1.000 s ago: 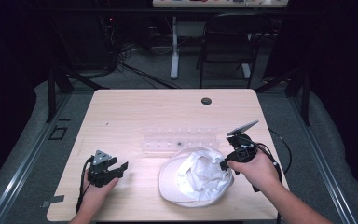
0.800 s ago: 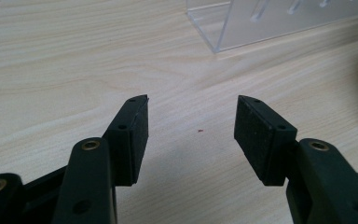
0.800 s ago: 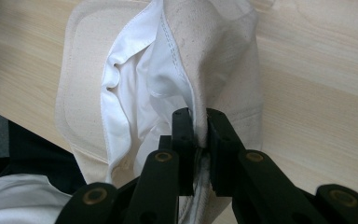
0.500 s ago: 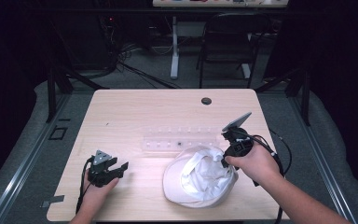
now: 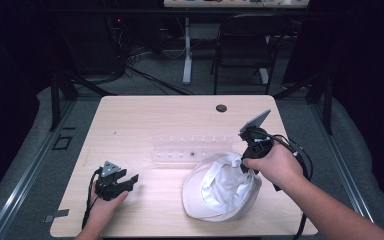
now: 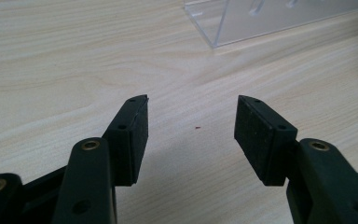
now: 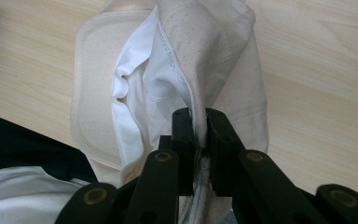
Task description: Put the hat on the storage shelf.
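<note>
As right gripper (image 5: 244, 162) rose, cap (image 5: 222, 187) edge lifted; jaws clamped.

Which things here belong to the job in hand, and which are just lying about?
In the job:
- white cap, inside facing up, its edge pinched
- right gripper, shut on the cap's edge

Lying about:
- clear plastic rack, behind the cap
- left gripper, open over bare table, holding nothing
- chair beyond the table
</note>
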Demonstrator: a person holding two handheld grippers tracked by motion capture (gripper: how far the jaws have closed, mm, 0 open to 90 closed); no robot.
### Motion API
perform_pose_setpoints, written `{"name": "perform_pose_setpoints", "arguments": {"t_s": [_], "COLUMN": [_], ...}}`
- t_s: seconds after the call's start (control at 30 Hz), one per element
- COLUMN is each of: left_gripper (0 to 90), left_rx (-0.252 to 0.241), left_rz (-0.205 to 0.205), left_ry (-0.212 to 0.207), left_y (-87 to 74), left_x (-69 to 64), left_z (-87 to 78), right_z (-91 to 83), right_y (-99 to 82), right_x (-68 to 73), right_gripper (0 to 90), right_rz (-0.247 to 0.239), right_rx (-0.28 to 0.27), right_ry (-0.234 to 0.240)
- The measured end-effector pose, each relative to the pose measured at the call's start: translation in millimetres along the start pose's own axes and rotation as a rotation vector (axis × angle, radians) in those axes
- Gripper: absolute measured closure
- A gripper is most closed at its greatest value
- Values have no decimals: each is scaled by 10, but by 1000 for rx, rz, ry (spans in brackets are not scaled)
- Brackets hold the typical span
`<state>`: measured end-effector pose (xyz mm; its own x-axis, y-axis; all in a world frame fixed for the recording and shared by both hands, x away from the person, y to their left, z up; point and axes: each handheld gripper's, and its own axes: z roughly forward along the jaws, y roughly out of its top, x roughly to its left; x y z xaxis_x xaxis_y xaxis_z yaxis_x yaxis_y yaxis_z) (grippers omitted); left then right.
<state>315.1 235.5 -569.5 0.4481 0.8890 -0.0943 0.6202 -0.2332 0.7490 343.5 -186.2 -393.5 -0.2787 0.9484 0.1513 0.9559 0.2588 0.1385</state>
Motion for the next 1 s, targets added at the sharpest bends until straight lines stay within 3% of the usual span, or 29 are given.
{"name": "perform_pose_setpoints", "arguments": {"t_s": [0.2,0.37,0.57,0.6,0.63,0.8,1.0], "left_gripper": [451,451,450,450,451,450,450], "left_rx": [10,3,2,2,1,1,5], "left_rz": [0,4,5,5,4,4,2], "left_ry": [-4,-2,-3,-3,-3,-3,-5], "left_y": [2,1,2,2,1,1,3], "left_x": [-7,-10,-13,-13,-15,-15,-18], "left_z": [-2,7,6,7,8,8,8], "right_z": [-90,-189,-299,-319,-316,-361,-450], "right_y": [39,81,115,124,121,131,139], "right_x": [30,12,-21,-40,-33,-76,-156], "right_gripper": [828,829,829,829,829,829,830], "right_rz": [16,40,69,55,75,107,120], "right_rx": [13,20,2,19,-2,-9,22], "right_ry": [-12,12,88,97,107,171,261]}}
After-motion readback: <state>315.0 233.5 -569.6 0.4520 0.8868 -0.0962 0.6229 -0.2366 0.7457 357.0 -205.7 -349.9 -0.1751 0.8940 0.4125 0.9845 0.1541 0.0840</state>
